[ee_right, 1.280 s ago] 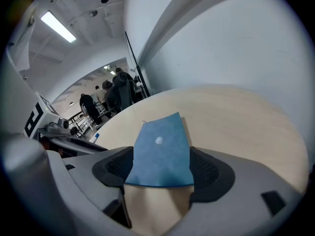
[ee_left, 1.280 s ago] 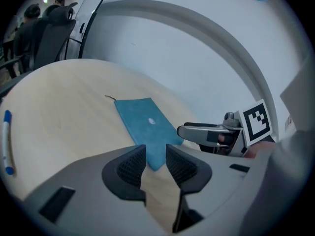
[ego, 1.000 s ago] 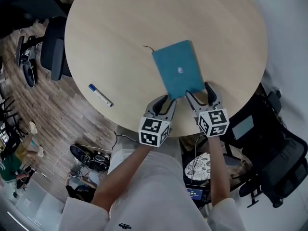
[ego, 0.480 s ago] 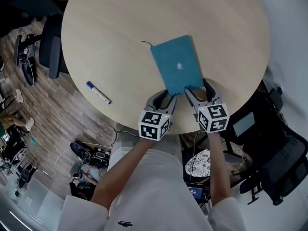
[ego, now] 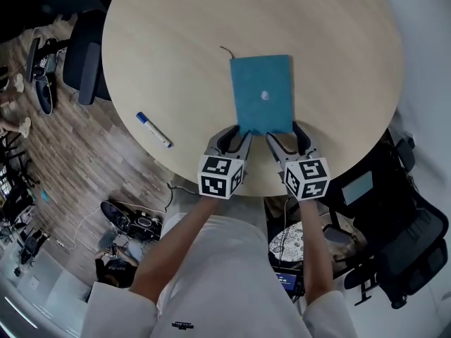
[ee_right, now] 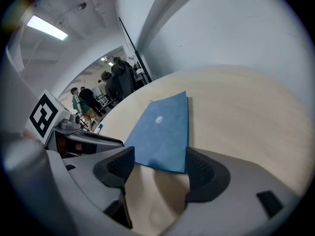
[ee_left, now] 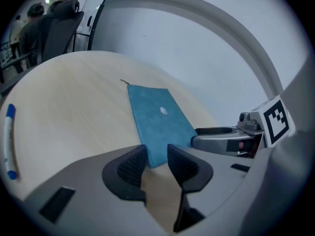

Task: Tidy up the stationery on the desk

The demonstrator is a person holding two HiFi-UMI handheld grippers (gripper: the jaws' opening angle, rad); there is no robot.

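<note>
A teal notebook (ego: 262, 94) lies flat and closed on the round tabletop (ego: 176, 41), toward the near edge where the person stands, its short sides facing that edge and the far one. A thin dark ribbon (ego: 225, 51) trails from its far left corner. The left gripper (ego: 236, 134) sits low at the near edge with its fingers a little apart; the notebook's near left corner reaches into the gap between them, and bare wood shows on both sides of it, so they are not clamped. The right gripper (ego: 285, 134) is just beside it at the near right corner, fingers spread wider, with the notebook's near edge lying between their tips and untouched by the pads. A pen (ego: 153, 129) with a blue cap rests alone by the left edge, well apart from the notebook.
</note>
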